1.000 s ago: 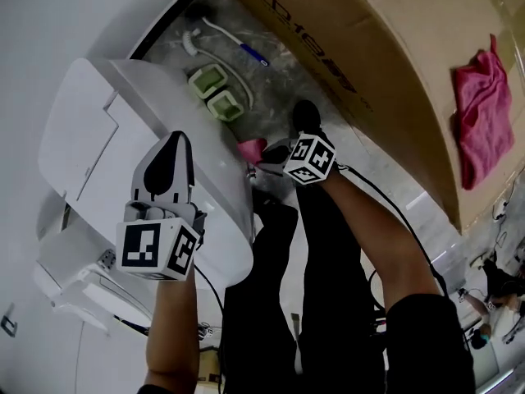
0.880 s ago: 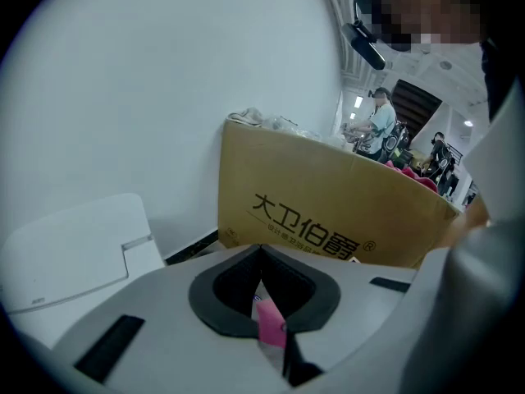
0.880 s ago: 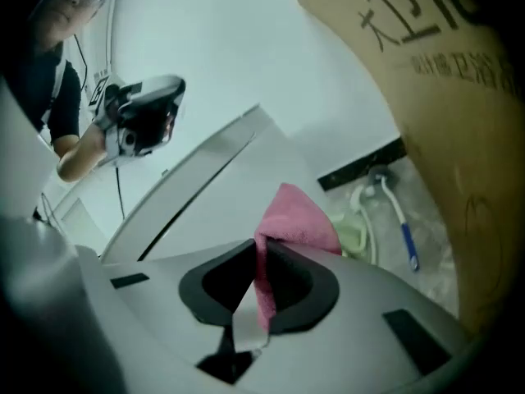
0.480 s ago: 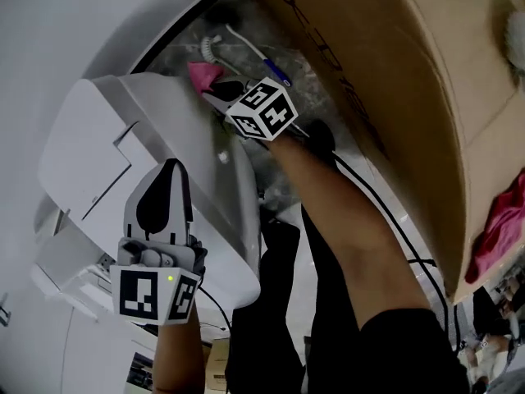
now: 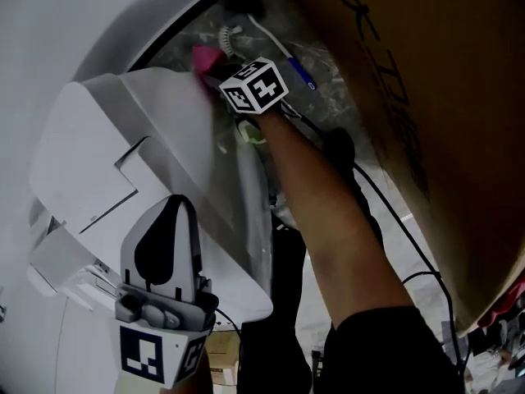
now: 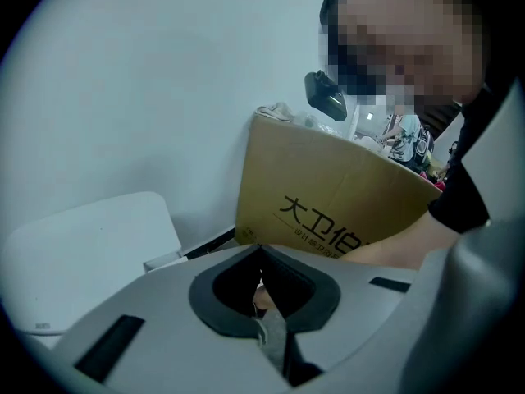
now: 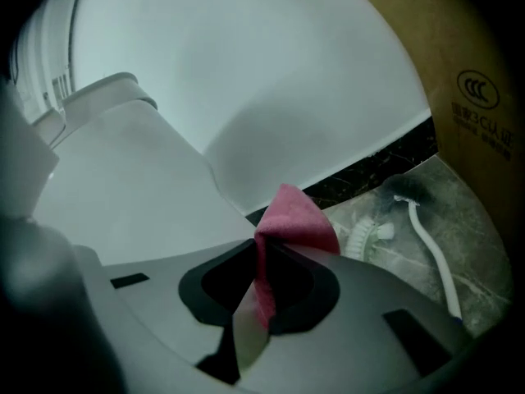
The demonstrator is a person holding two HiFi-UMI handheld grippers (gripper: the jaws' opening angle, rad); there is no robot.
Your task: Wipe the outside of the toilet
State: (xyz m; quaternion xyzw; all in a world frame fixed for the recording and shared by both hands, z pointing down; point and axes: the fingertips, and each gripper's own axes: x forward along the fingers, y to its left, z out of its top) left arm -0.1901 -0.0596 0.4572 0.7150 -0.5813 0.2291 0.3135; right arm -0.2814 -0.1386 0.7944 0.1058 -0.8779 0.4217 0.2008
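Note:
The white toilet (image 5: 180,130) fills the left of the head view, its lid (image 5: 82,162) shut. My right gripper (image 5: 215,72) is shut on a pink cloth (image 5: 205,57) and holds it against the far end of the toilet's outer side. In the right gripper view the pink cloth (image 7: 291,220) sticks out from the closed right gripper (image 7: 258,279), next to the toilet's white shell (image 7: 139,187). My left gripper (image 5: 172,208) hovers over the toilet's near end, shut with nothing held. The left gripper (image 6: 262,300) shows its jaws together in its own view.
A white toilet brush (image 5: 227,35) lies on the grey floor beyond the cloth, seen also as the brush (image 7: 373,232) in the right gripper view. A big cardboard box (image 5: 410,72) stands close on the right, leaving a narrow gap. The person's legs fill the near floor.
My right gripper has carried the pink cloth from the toilet's near side along its flank to the far end by the wall. The left gripper stays over the toilet.

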